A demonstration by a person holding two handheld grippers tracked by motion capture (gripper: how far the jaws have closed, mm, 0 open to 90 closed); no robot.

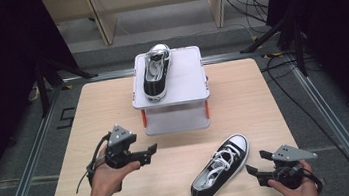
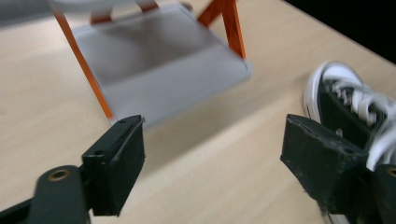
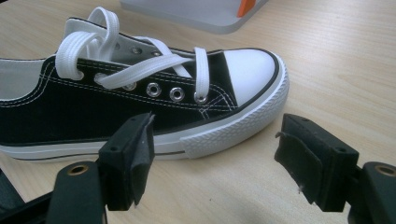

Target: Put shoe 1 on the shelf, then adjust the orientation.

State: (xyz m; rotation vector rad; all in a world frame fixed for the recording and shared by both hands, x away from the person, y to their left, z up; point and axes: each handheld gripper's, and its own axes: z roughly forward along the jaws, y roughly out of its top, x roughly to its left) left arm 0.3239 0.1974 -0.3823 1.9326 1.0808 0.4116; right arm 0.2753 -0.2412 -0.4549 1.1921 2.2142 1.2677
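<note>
The light wooden table [image 1: 113, 105] carries a grey two-tier plastic rack with orange posts [image 1: 191, 83] toward its far middle, and every place here is read from that rack. On the rack's top tray, at its left half, a black canvas sneaker with a white toe cap [image 1: 156, 72] lies heel toward the person. Its mate, a second black-and-white lace-up sneaker [image 1: 220, 168], lies on the table in front of the rack and a little to its right, long axis slanting so the toe points back toward the rack's right front corner and the heel toward the person's edge.

The right gripper [image 1: 259, 164] sits just right of that sneaker's heel half, its fingers [image 3: 128, 161] spread apart and holding nothing; in the right gripper view the sneaker's side and white rubber sole lie straight ahead of them. It looks the nearer hand for a grasp. The left gripper [image 1: 151, 149], fingers [image 2: 116, 163] also apart and empty, is in front of the rack's left side, with bare table between it and the sneaker.
</note>
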